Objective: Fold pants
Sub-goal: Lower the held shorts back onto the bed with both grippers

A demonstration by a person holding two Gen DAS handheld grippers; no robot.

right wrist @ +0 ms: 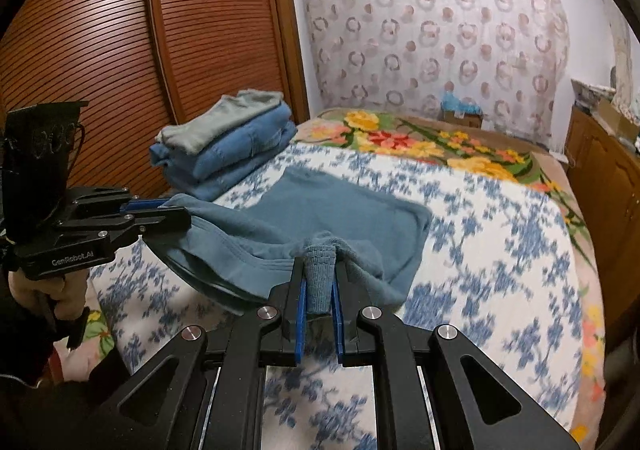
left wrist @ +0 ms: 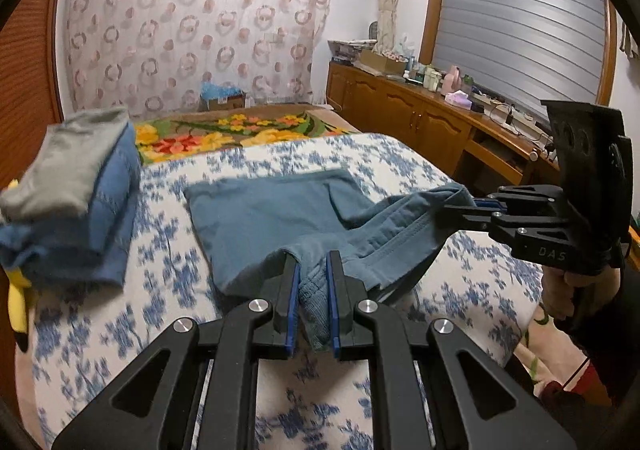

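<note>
Left gripper, right gripper — clamping pants

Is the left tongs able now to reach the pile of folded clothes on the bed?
Probably not as things stand. The left tongs is shut on a ribbed end of the teal pants, as is the right tongs. The folded pile lies apart, with bare bedspread between; the tongs must release first.

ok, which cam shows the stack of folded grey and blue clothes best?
Right wrist: the stack of folded grey and blue clothes is sharp and whole, by the wooden slatted door. In the left wrist view the stack is blurred at the edge.
</note>
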